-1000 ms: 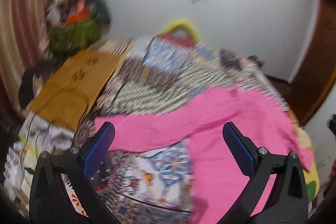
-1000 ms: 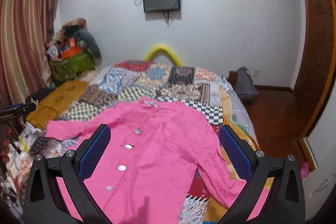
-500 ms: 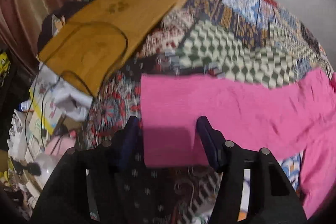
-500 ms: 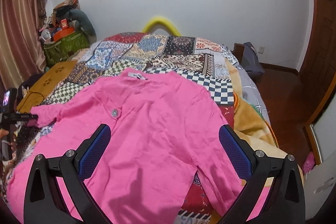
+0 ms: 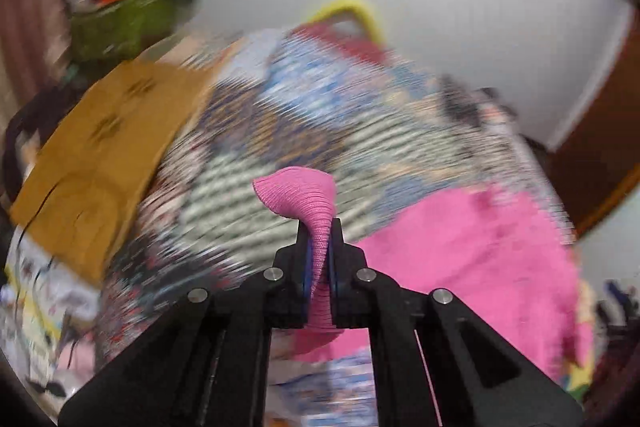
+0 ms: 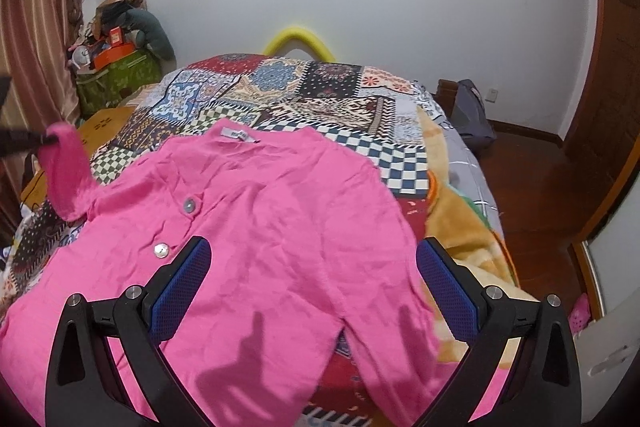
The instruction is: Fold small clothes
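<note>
The soft pink shirt (image 6: 256,227) with round shiny buttons lies flat on the patchwork blanket (image 6: 312,99). The left gripper (image 5: 319,227) has just squeezed tight on its sleeve end (image 5: 300,195). The right gripper (image 6: 312,279) hangs wide apart above the shirt

The left gripper (image 5: 319,227) has closed on the pink shirt's (image 6: 256,227) sleeve cuff (image 5: 298,197) and lifted it off the bed.
</note>
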A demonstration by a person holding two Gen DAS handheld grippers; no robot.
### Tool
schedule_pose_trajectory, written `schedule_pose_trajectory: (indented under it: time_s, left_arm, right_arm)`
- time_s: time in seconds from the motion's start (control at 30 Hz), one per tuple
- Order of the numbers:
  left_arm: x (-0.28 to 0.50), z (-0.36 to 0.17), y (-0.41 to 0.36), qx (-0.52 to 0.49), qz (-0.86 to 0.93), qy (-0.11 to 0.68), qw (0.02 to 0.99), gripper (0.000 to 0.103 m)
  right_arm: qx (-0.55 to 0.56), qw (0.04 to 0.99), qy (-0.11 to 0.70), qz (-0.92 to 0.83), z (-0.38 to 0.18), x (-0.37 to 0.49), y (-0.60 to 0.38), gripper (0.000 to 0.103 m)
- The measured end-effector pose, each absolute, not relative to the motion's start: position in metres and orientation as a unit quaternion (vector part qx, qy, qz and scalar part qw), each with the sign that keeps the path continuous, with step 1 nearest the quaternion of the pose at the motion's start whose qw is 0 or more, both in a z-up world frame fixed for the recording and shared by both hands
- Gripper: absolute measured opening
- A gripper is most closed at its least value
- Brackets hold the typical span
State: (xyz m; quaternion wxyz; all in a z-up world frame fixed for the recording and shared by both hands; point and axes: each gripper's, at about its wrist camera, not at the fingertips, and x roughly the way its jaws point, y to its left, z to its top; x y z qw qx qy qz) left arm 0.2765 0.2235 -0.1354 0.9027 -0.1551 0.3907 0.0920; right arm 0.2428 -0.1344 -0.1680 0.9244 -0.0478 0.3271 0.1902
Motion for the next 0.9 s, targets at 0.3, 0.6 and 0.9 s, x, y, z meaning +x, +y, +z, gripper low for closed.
schedule_pose_trajectory:
  time_s: [0.3, 0.6, 0.9]
  left_arm:
    - [0.336, -0.113, 0.075, -0.109, -0.068, 0.412, 0.902, 0.006]
    - [0.343, -0.166, 0.016, -0.065, -0.11, 0.484, 0.866, 0.033]
    - [0.334, -0.166, 0.125, -0.061, 0.015, 0.443, 0.894, 0.069]
  right_arm:
    - [-0.03, 0.929, 0.326, 0.172, -0.162, 0.238, -0.166, 0.102]
    - [-0.018, 0.927, 0.35, 0.133, -0.172, 0.23, -0.215, 0.102]
    - [0.001, 0.918, 0.391, 0.065, -0.195, 0.22, -0.273, 0.102]
